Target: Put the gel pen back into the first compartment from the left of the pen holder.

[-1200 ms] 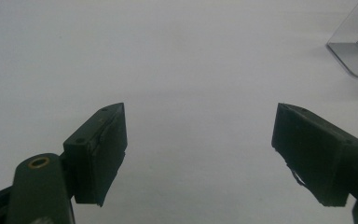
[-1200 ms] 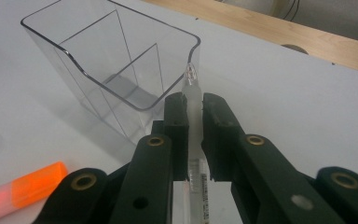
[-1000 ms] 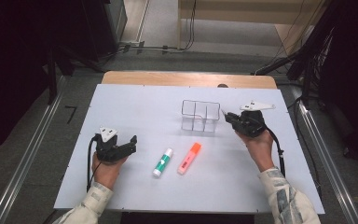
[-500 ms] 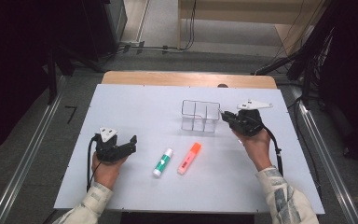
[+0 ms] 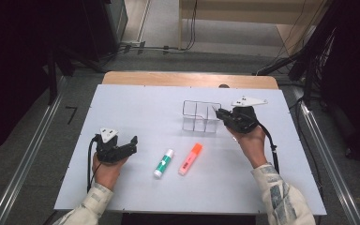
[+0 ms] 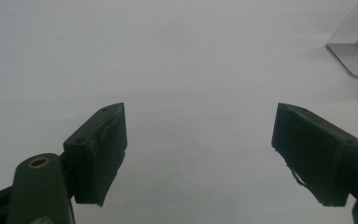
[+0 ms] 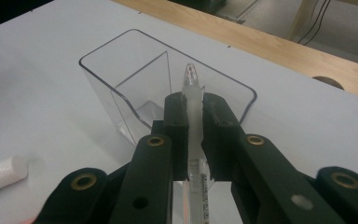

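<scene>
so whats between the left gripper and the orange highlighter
The green-and-white glue stick lies between the left gripper and the orange highlighter, seen in the high view.

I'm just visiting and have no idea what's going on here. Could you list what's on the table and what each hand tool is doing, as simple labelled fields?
Surface: white table
Container: clear plastic organizer, upright, with compartments
Right gripper: shut on a thin clear pen, tip over the organizer
Left gripper: open, holding nothing, above bare table
Lying loose: green-and-white glue stick; orange highlighter beside it, apart
</scene>
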`<state>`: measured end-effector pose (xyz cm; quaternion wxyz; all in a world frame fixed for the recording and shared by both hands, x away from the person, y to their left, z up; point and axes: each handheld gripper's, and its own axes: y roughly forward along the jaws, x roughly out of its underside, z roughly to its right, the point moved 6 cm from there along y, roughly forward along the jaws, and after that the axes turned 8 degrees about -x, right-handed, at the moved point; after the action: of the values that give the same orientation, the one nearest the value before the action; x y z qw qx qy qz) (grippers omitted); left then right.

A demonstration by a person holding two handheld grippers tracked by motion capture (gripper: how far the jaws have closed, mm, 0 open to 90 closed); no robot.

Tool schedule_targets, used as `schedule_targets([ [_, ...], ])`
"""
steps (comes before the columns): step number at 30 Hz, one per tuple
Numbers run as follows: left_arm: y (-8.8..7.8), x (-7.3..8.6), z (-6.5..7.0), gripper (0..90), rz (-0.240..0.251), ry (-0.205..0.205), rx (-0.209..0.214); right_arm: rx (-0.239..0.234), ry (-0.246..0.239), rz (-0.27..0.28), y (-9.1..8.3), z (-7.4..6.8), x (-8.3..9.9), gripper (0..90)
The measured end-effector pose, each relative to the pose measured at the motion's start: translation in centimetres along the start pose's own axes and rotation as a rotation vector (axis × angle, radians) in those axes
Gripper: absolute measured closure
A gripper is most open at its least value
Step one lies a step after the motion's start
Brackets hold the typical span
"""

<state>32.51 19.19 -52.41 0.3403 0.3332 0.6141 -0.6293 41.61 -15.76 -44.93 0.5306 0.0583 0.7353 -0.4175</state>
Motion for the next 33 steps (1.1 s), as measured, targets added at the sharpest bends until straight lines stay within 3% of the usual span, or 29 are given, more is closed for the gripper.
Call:
schedule_targets([
  [33,0.0,0.0,-0.1,18.0,0.002,-0.006,0.000,-0.037,0.002,0.014,5.2,-1.2,-4.8,78.9],
])
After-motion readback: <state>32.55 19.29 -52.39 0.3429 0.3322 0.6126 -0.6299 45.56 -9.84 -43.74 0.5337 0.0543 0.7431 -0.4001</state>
